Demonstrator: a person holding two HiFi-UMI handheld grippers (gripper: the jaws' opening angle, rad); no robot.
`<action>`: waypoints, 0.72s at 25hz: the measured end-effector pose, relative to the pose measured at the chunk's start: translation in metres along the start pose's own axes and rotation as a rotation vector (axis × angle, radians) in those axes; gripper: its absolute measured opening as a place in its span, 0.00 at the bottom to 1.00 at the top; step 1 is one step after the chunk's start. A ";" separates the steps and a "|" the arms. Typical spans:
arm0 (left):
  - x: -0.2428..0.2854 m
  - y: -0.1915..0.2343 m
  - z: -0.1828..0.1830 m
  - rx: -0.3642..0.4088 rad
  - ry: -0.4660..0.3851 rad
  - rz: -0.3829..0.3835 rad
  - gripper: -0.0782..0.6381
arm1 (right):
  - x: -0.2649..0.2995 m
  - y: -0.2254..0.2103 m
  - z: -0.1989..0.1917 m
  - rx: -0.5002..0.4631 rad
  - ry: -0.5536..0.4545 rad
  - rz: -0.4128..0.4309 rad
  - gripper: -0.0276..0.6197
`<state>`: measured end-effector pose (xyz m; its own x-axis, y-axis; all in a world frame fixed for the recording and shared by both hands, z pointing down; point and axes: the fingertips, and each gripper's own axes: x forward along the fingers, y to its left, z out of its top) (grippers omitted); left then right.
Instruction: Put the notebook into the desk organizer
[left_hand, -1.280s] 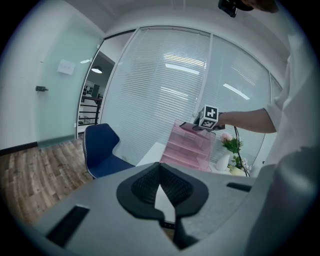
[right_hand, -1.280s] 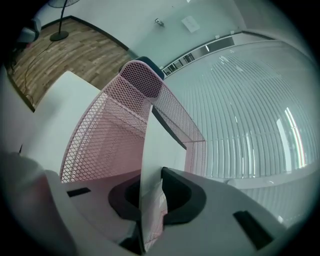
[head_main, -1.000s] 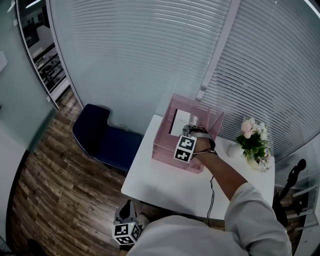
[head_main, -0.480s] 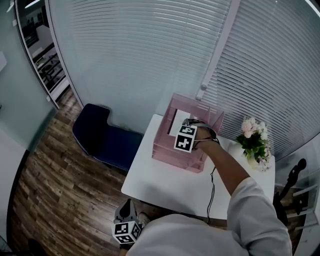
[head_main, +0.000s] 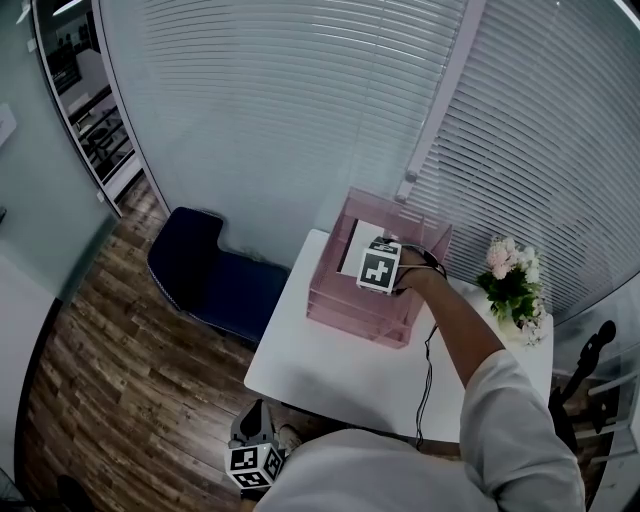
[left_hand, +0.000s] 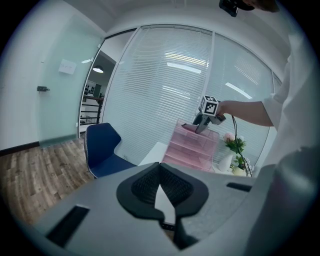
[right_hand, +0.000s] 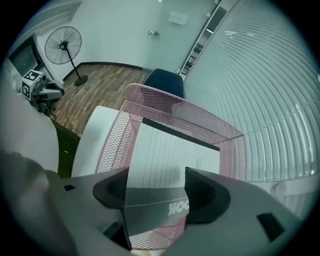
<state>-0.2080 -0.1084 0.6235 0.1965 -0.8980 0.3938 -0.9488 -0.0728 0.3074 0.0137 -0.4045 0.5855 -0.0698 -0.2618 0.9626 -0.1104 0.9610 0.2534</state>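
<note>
The notebook (right_hand: 170, 155), white with ruled lines and a grey band, lies flat in the top tray of the pink mesh desk organizer (right_hand: 172, 104). My right gripper (right_hand: 155, 187) hovers just over it; its jaws are opening, stand wide on either side of the notebook's near end, and do not press on it. From the head view the organizer (head_main: 345, 305) stands at the back of the white table, with the right gripper (head_main: 374, 255) over its top and the notebook (head_main: 357, 243) beneath. My left gripper (left_hand: 160, 187) is low beside the table with its pads together and nothing between them.
A white vase of flowers (head_main: 512, 290) stands on the table (head_main: 330, 370) right of the organizer. A blue chair (head_main: 210, 275) sits left of the table on the wooden floor. Blinds cover the glass wall behind. A standing fan (right_hand: 63, 45) is farther off.
The right gripper has risen and shifted toward the back over the organizer's top tray, and its jaws have spread apart off the notebook. The left gripper has stayed put.
</note>
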 end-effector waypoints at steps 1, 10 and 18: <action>0.000 -0.001 0.000 0.001 0.001 0.000 0.12 | 0.000 0.000 0.000 0.004 -0.006 0.010 0.55; 0.005 -0.004 0.000 0.008 0.006 -0.001 0.12 | -0.004 0.004 -0.001 0.059 -0.061 0.094 0.55; 0.008 -0.011 0.001 0.021 0.005 -0.012 0.12 | -0.020 0.000 0.003 0.097 -0.149 0.057 0.55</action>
<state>-0.1960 -0.1148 0.6219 0.2087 -0.8949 0.3945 -0.9515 -0.0924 0.2935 0.0120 -0.3993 0.5655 -0.2239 -0.2240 0.9485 -0.1964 0.9636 0.1812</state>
